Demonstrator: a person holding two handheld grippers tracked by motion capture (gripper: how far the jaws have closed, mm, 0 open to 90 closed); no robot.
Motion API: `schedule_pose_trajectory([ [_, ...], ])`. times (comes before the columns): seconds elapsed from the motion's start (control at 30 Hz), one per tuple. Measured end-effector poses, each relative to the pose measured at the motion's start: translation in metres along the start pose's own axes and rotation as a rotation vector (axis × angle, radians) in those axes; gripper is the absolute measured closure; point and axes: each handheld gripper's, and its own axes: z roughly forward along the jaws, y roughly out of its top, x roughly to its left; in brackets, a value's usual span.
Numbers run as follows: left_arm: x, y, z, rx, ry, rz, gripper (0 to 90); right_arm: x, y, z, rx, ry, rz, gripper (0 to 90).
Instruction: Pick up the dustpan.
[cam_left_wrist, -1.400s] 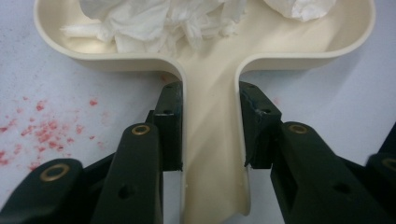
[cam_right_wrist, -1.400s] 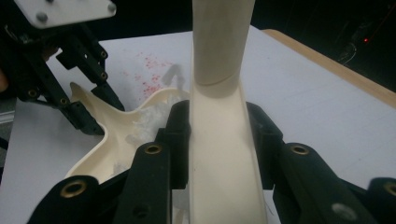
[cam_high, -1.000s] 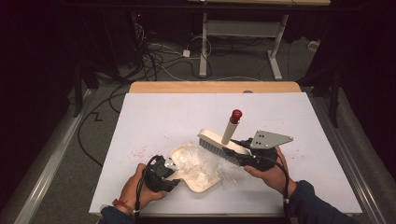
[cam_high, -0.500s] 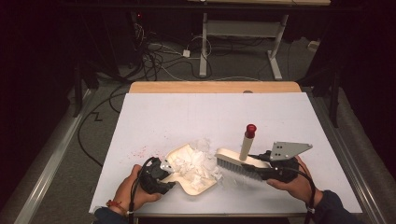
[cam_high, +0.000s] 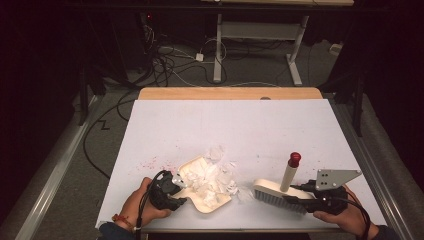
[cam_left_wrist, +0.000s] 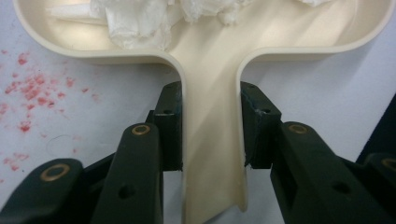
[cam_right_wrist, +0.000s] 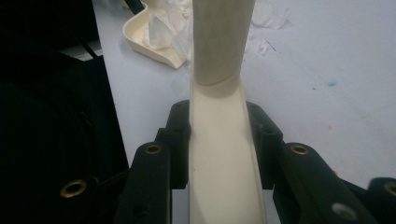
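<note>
The cream dustpan (cam_high: 204, 192) lies near the front of the white bench (cam_high: 250, 130), piled with crumpled white paper scraps (cam_high: 212, 176), a few more lying loose at its open edge. The left gripper (cam_left_wrist: 211, 126) has its jaws clamped on the dustpan's handle. Just right of it, the brush (cam_high: 277, 194) rests bristles-down, the right gripper (cam_right_wrist: 218, 140) closed on its back. To sweep well, I'd hold the pan flat and firm, then draw the brush toward its lip in short low strokes so no scraps scatter.
</note>
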Motion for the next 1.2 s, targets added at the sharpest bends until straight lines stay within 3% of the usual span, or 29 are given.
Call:
schedule_pose_trajectory([
  [0.23,-0.003,0.006,0.002,-0.001,-0.009,0.015,63.1,0.005,0.008,0.025,-0.052,-0.035,-0.019,68.4],
  [0.43,-0.005,0.007,0.004,-0.008,-0.007,0.008,63.0,0.0,0.022,0.052,-0.092,-0.043,-0.015,68.4],
  [0.77,-0.01,0.014,0.006,-0.012,0.0,0.002,63.0,0.006,0.044,0.086,-0.124,0.002,-0.035,68.4],
  [1.03,-0.011,0.015,0.007,-0.023,-0.002,-0.011,62.9,0.02,0.052,0.081,-0.123,0.041,-0.074,68.3],
  [1.2,-0.011,0.015,0.007,-0.028,-0.004,-0.017,62.9,0.019,0.057,0.066,-0.166,0.026,-0.073,68.3],
])
